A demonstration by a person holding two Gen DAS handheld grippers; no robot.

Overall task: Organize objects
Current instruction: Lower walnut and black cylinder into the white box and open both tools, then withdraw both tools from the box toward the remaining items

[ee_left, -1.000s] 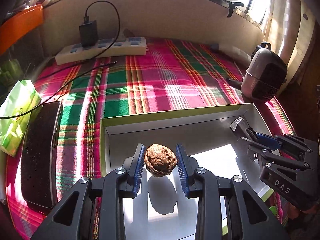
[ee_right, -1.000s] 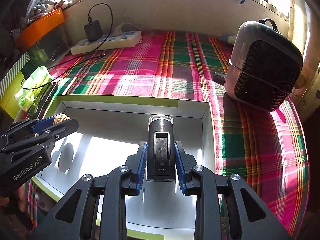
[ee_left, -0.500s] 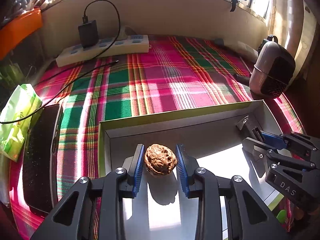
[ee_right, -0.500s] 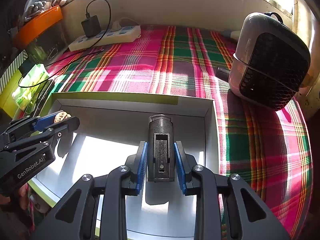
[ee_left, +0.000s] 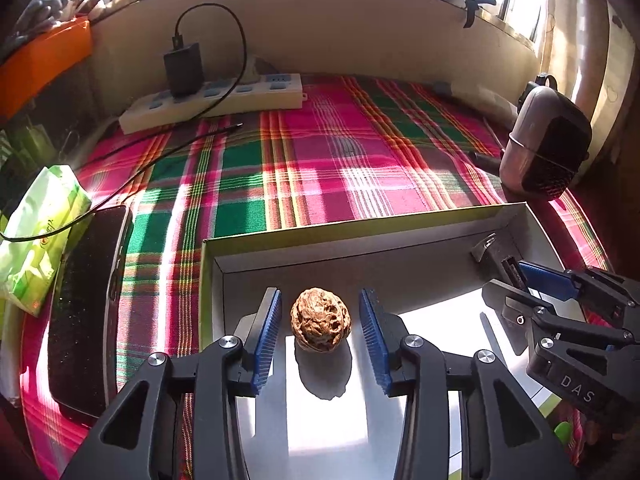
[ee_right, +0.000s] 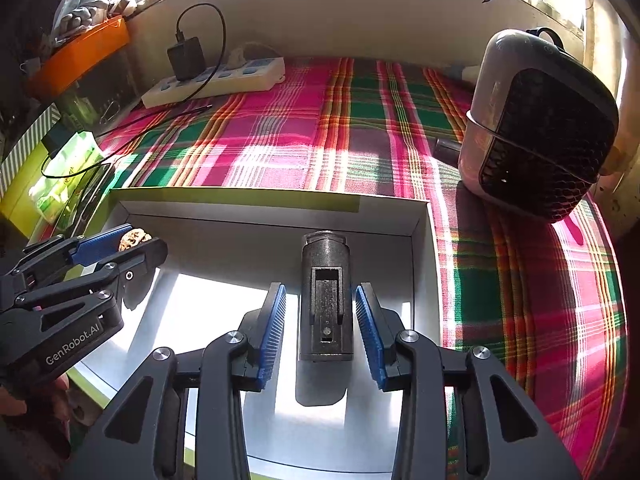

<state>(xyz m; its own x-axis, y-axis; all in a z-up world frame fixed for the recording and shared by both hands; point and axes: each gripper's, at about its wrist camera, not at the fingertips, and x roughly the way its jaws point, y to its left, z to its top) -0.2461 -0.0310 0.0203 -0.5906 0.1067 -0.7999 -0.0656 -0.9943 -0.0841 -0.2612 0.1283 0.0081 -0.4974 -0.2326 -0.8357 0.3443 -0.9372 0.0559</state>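
Note:
A brown walnut (ee_left: 321,319) rests on the floor of the shallow white box (ee_left: 352,236), between the blue pads of my left gripper (ee_left: 320,322). Its jaws are opening and a gap shows on each side of the nut. In the right wrist view a dark metal block (ee_right: 326,300) lies flat on the box floor (ee_right: 272,232) between the pads of my right gripper (ee_right: 321,322). Those jaws are opening too, with the pads clear of the block. Each gripper shows in the other's view: the right gripper (ee_left: 532,276) and the left gripper (ee_right: 116,242), with the walnut (ee_right: 134,239) at its tips.
The box sits on a red and green plaid cloth (ee_left: 320,168). A small heater (ee_right: 536,128) stands at the right. A power strip (ee_left: 216,100) with a charger lies along the back wall. A phone (ee_left: 86,300) and a green tissue pack (ee_left: 40,232) lie left.
Both grippers have spread their pads away from what they held. The walnut and the metal block, held above the box floor a second ago, now rest on it.

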